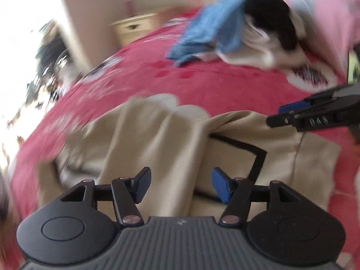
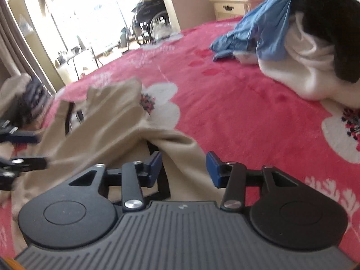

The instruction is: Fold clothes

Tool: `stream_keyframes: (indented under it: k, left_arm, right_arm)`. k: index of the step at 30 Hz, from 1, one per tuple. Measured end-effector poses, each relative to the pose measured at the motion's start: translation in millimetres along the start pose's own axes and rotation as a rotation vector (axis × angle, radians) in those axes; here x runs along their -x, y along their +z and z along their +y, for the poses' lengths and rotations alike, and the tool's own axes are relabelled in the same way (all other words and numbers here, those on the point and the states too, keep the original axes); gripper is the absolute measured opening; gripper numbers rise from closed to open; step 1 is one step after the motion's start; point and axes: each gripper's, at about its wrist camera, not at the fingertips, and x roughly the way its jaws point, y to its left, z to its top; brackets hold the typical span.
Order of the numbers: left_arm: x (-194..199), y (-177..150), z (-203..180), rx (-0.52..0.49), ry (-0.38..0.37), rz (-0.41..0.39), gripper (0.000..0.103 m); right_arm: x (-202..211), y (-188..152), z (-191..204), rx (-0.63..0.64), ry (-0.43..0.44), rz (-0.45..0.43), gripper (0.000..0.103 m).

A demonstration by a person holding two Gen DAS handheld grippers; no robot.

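Across the bed lay a pink fleece blanket with white flowers (image 2: 236, 112), with a cream wooden nightstand (image 2: 229, 7) against the far wall. On the blanket's near side sprawled a rumpled beige garment with black trim (image 1: 157, 139). Both the left gripper (image 1: 178, 183) and the right gripper (image 2: 183, 169) hung over it, jaws apart and gripping nothing. Farther off sat a heap of blue, white and black clothes (image 2: 299, 33).
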Motion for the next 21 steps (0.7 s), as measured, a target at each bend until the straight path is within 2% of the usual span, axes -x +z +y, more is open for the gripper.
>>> stream_keyframes:
  k: [1,3,7,9,11,15,21]
  left_arm:
    - [-14.9,7.0,-8.8,-0.032,0.004,0.000,0.060]
    - [-39.4,15.1,-18.6,-0.065,0.009,-0.002,0.052]
    - [-76.0,25.2,-27.7,-0.103,0.028,0.002,0.042]
    - [-92.4,27.2,-25.2,-0.091,0.036,0.025,0.024]
    - [-96.6,26.3,-13.7,-0.044,0.023,0.023,0.012]
    - [-96.9,25.8,-2.8,0.004,0.020,-0.046,0.006]
    - [-96.0,39.2,5.8,0.119,-0.005,-0.161,0.005]
  right_arm:
    - [-2.2,-3.0,0.4,0.021,0.006,0.007,0.031]
    - [-4.8,-5.1,5.6,0.076,0.004,0.007,0.020]
    - [-12.8,-5.9,12.3,0.145,0.018,-0.002,0.012]
    - [-17.8,-5.4,14.7,0.166,0.020,-0.010,0.010]
    - [-18.9,-3.5,14.5,0.167,0.041,-0.018,0.010]
    - [-20.4,6.3,12.2,0.159,0.077,-0.043,0.010]
    - [-37.5,13.0,17.9,0.196,0.108,-0.056,0.010]
